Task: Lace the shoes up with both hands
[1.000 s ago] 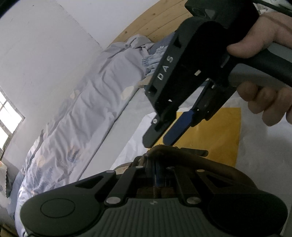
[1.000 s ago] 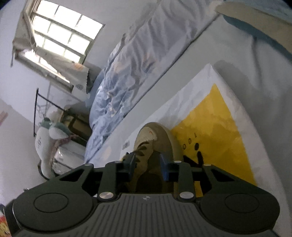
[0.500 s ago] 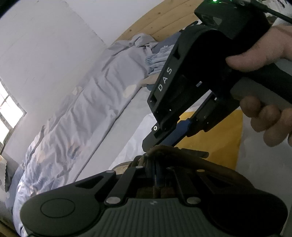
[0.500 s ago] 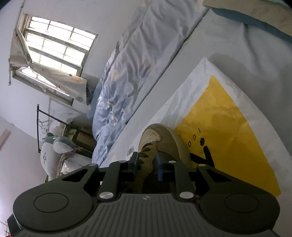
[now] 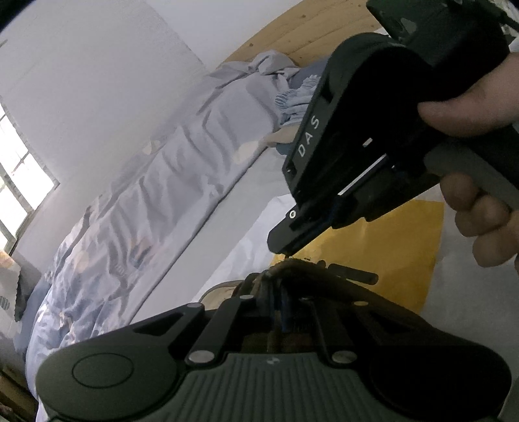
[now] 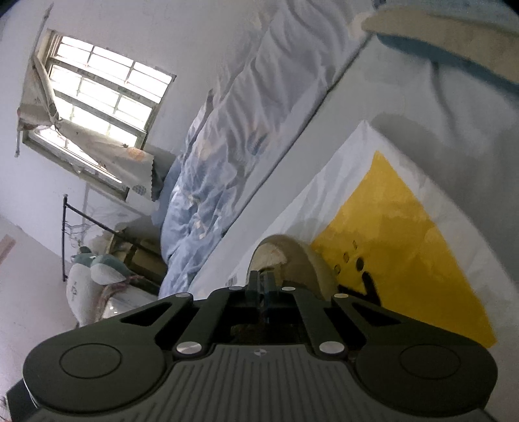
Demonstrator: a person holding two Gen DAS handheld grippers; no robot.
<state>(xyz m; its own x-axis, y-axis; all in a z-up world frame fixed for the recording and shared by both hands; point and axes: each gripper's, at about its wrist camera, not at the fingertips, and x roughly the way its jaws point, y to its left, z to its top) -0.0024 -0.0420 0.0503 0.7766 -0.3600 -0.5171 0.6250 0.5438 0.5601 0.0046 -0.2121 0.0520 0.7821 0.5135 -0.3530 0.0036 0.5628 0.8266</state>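
black left claw [image 5: 272, 292] nearest the lens of the left wrist view, fingers drawn narrow after easing apart a touch, pinching a tan lace [image 5: 292, 264] that rises between them and arches over to the right. just beyond, tan shoe [image 5: 220, 289] lying under both claws on a white-and-yellow plastic bag [image 5: 389, 253], only the pale rim of its toe showing past the left fingers. above the lace, right claw [image 5: 285, 251] slanting down from the upper right, fingers just drawn fully together, tips meeting the top of the lace's arch with a small brown bit of it caught there. behind that, right hand [image 5: 480, 227] wrapped around the grey handle, thumb on top, fingers curled beneath. from the right wrist view, same shut fingers seen end on, too dark to tell what sits between them, with the shoe's rounded toe poking out just ahead and black markings on the yellow of the bag beside it. further out, plain grey sheet [image 6: 405, 107] of the bed under the bag. past that, rumpled blue patterned duvet [image 5: 146, 211] heaped along the white wall. at the far end, pillow [image 6: 438, 29] and wooden headboard [image 5: 292, 35]. farthest off, bright window [image 6: 97, 91] with a tied curtain, and a plush toy [image 6: 100, 263] below it.
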